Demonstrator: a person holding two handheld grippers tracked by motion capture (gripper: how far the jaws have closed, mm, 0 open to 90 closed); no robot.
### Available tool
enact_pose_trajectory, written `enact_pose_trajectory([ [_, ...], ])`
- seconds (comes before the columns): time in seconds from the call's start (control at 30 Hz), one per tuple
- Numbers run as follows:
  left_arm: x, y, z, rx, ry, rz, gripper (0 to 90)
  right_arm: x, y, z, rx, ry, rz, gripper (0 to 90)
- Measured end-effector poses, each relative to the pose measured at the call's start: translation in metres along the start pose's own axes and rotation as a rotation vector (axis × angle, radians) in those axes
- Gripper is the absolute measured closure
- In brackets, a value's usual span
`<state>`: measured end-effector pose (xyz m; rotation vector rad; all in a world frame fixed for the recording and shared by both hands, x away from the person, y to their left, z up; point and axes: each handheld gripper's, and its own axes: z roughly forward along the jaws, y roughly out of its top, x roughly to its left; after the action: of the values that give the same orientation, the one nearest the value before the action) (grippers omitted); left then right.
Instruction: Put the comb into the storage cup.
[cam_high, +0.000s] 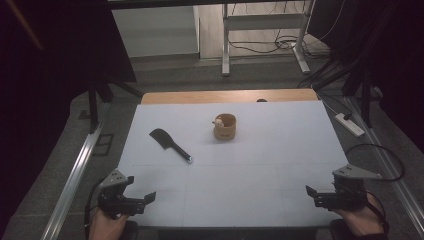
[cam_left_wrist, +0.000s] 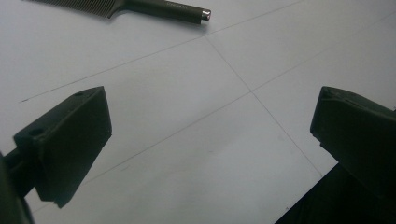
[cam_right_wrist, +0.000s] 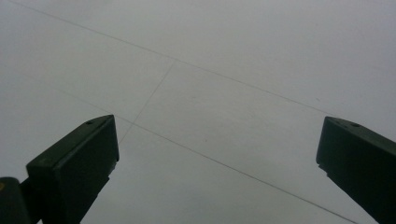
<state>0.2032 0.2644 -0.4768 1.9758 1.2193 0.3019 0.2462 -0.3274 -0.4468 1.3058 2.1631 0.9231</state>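
I held the left gripper (cam_high: 142, 200) and right gripper (cam_high: 314, 196) low at the table's (cam_high: 260, 165) near corners, jaws wide, empty. The black comb (cam_high: 170, 145) lay flat, mid-left, nearest the left gripper.

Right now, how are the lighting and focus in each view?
High view: dim overall, sides nearly black, the white table evenly lit, the comb and wooden cup sharp enough. Left gripper view: grey cast, comb handle crisp, near tongs dark. Right gripper view: flat grey, soft, no glare.
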Motion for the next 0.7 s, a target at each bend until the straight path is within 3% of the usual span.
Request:
enact_pose_trajectory([
  [0.27, -0.0003, 0.0019, 0.0025, 0.009, -0.002, 0.011, 0.0, -0.0049, -0.0016, -0.0019, -0.008, 0.019, 0.047, 0.0],
  [0.7, 0.0010, 0.0018, 0.0020, 0.007, -0.008, 0.001, 0.0, -0.0007, -0.0014, -0.0017, -0.006, 0.018, 0.009, 0.3],
])
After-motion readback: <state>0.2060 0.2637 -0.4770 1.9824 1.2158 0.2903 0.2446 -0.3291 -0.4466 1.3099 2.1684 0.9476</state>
